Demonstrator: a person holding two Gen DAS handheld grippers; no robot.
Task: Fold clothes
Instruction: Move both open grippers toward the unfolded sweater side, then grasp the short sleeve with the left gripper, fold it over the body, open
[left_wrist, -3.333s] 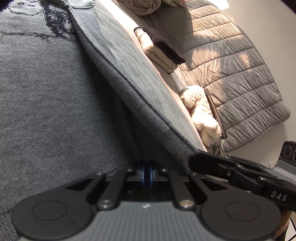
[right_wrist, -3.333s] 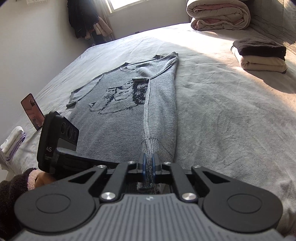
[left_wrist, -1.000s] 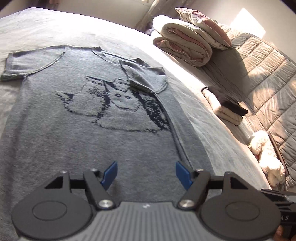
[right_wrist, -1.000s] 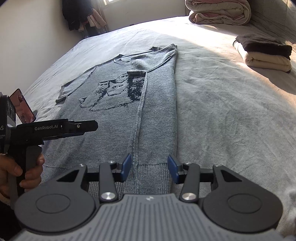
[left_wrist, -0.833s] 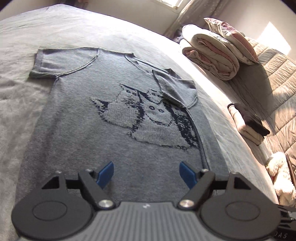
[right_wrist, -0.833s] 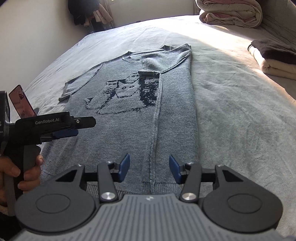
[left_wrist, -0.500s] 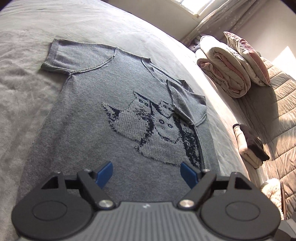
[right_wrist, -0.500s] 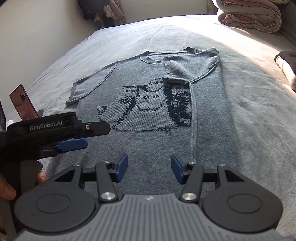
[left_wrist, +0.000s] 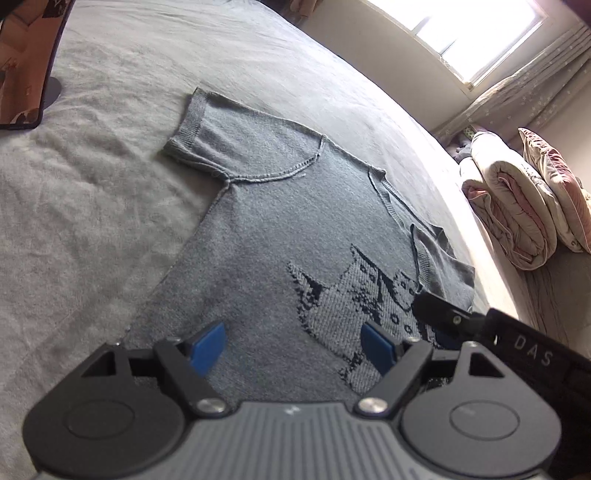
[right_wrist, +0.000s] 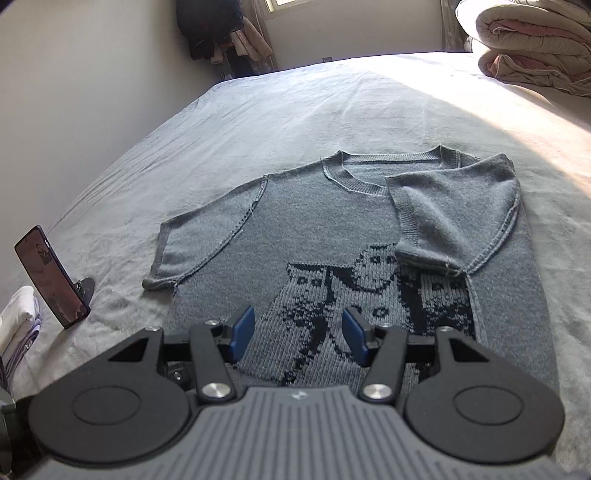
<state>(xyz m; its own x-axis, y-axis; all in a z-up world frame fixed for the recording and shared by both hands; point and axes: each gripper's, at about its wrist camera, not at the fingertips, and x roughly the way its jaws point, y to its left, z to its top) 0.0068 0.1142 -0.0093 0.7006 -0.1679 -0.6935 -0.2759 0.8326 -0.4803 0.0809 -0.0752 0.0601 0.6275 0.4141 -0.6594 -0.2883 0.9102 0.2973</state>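
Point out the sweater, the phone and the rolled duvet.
sweater (right_wrist: 332, 229), right wrist view, chest above the knitted motif.
phone (right_wrist: 50, 280), right wrist view, middle of its screen.
rolled duvet (left_wrist: 513, 206), left wrist view, its rolled end.

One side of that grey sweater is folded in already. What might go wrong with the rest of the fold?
1. The left sleeve lies flat on a wrinkled sheet; a pinch there may catch sheet along with knit.
2. The folded-in right sleeve lies loose on the sweater; tugging the other side may shift it.
3. A phone stands propped near the left sleeve, so a wide swing might knock it over.
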